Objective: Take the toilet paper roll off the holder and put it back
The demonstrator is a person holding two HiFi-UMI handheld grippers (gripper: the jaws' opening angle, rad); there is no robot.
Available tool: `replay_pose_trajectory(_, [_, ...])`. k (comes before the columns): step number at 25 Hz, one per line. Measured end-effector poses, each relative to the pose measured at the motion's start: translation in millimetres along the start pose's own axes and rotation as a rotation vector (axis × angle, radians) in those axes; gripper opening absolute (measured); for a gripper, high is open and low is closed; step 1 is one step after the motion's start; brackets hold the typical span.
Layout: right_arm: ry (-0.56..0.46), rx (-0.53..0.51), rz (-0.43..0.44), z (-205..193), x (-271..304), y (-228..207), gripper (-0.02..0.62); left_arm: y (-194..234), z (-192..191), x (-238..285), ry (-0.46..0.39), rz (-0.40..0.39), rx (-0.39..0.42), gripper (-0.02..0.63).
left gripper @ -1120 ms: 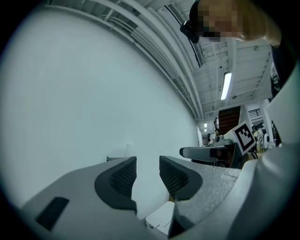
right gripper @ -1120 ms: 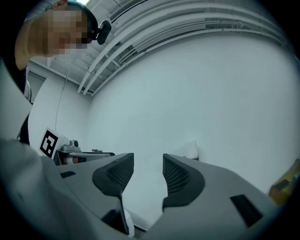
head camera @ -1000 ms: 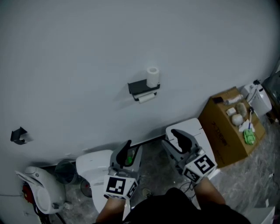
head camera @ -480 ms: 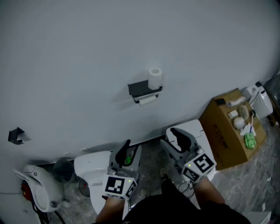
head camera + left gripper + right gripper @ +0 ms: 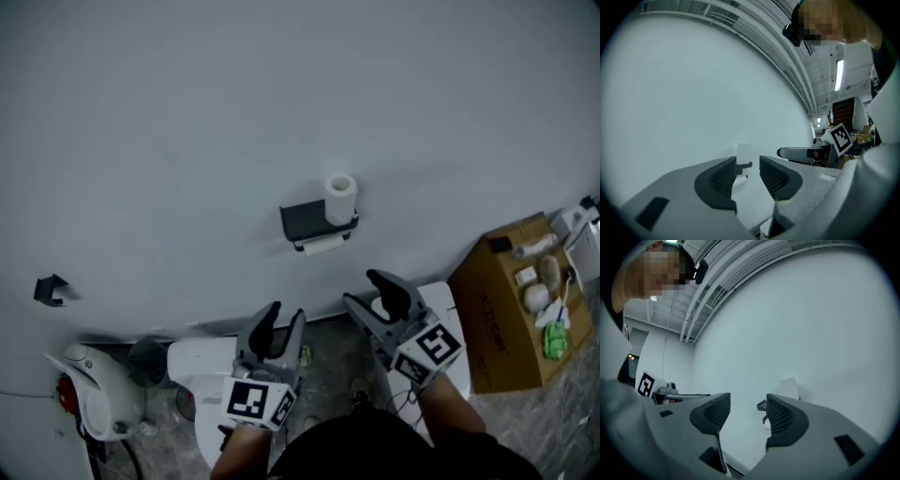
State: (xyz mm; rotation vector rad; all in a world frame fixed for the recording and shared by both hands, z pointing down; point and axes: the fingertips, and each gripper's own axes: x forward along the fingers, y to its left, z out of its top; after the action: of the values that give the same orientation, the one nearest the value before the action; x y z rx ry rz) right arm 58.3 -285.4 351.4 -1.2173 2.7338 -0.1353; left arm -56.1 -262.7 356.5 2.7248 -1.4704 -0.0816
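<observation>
- The roll stands upright on the right end of the holder, a dark shelf fixed to the wall. Its long axis runs up and down.
- More white paper shows just under the shelf. I cannot tell whether it is a 2nd full roll.
- The left gripper has its jaws a narrow gap apart with nothing between them. In the left gripper view the holder and roll show far off through that gap.
- The right gripper has just been opening its jaws. They stand moderately wide, and only bare wall lies between them.
- Both grippers point roughly level toward the wall and are well apart from the roll, so the lift has not begun.
- In the head view the roll lies straight ahead of the right gripper, a touch to its left, and ahead and to the right of the left gripper. The right gripper is the nearer of the 2.
- In the right gripper view the roll sits above the right-hand jaw, off the centre of the gap.
- Judgement: the right gripper needs to shift slightly so the roll's upright sides fall between its pads, 1 on each side.
</observation>
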Motion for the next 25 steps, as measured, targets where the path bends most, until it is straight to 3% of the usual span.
replay_pose_trajectory(12, [0.028, 0.047, 0.081, -1, 24, -95, 0.270, -10, -6, 81, 0.029, 0.114, 0.025, 0.140])
replay_pose_trajectory(25, [0.031, 0.072, 0.034, -4, 72, -139, 0.309, 17, -9, 124, 0.038, 0.096, 0.026, 0.147])
